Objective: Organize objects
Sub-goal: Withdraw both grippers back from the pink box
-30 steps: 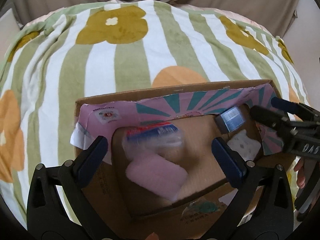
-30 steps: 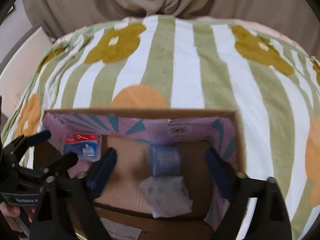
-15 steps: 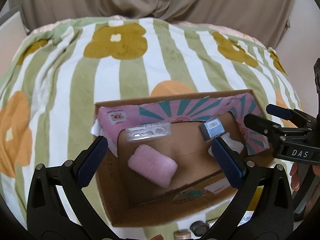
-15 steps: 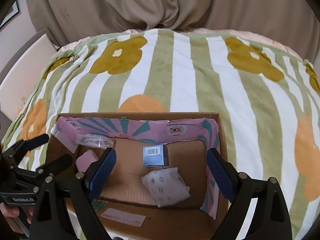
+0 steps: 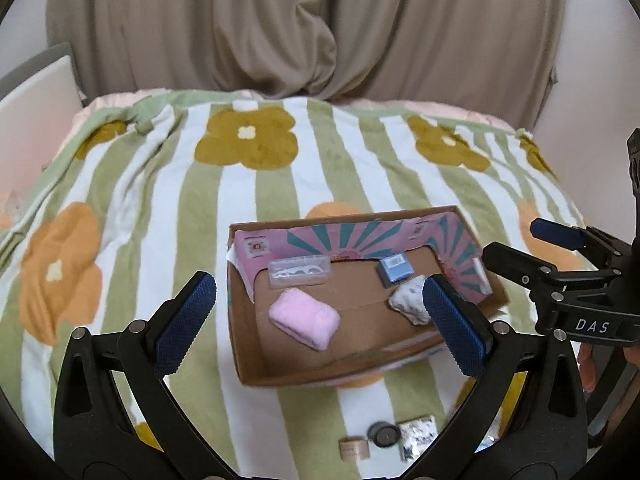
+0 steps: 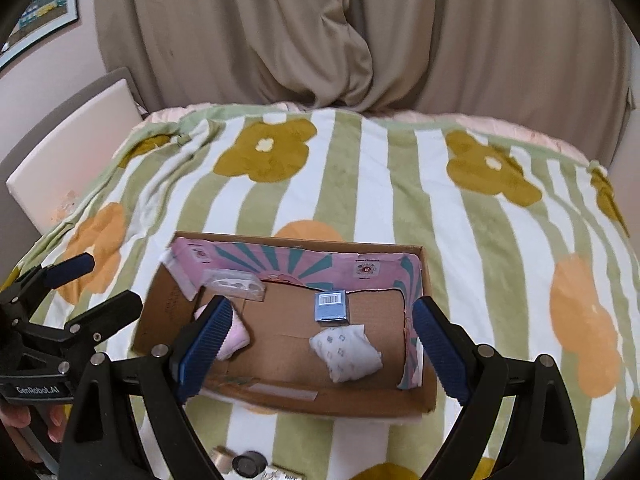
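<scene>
Now both claws, left claw (image 5: 320,320) and right claw (image 6: 320,356), hang spread and empty above the cardboard box (image 5: 256,372). Next, lower gently toward the small tape roll (image 5: 354,449) lying on the striped blanket (image 5: 160,208) just before the box.

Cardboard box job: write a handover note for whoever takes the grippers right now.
Left gripper: open, holding nothing, above the near side of the box.
Right gripper: open, holding nothing, also over the box.
In the box: pink towel, clear case, blue box, patterned white pouch.
Left to do: on the blanket in front of the box lie a tape roll, a dark round lid and a foil packet. Probably these go in next.
</scene>
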